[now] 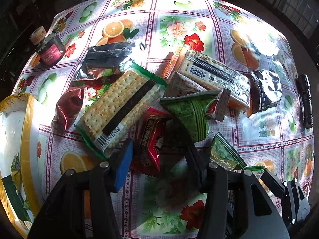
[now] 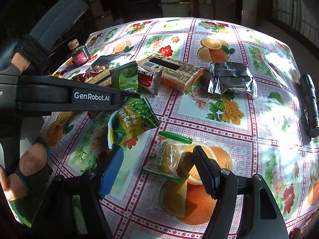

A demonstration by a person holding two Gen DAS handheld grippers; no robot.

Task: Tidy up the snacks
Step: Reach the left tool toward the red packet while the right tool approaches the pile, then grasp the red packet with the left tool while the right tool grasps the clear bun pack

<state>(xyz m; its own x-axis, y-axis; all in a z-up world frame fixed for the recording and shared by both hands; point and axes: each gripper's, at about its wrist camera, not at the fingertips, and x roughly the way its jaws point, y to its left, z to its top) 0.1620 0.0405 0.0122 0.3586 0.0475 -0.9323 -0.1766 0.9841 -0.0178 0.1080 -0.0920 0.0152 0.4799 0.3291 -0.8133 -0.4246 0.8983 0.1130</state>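
Observation:
A pile of snack packets lies on the flowered tablecloth. In the left wrist view my left gripper [image 1: 159, 151] is open, its fingers on either side of a red packet [image 1: 150, 139]. Behind it lie a cracker pack [image 1: 117, 107], a green packet [image 1: 189, 111] and a second cracker pack [image 1: 215, 75]. In the right wrist view my right gripper [image 2: 157, 159] is open around a clear green-edged packet with a round cake [image 2: 169, 157]. A green peas packet [image 2: 131, 121] lies just left of it. The left gripper's body [image 2: 67, 97] crosses the left side.
A white and yellow container [image 1: 18, 131] stands at the left table edge. A small dark jar with a cork lid [image 1: 48, 47] stands far left. A silver foil packet [image 2: 231, 77] and a black flashlight [image 2: 310, 103] lie to the right.

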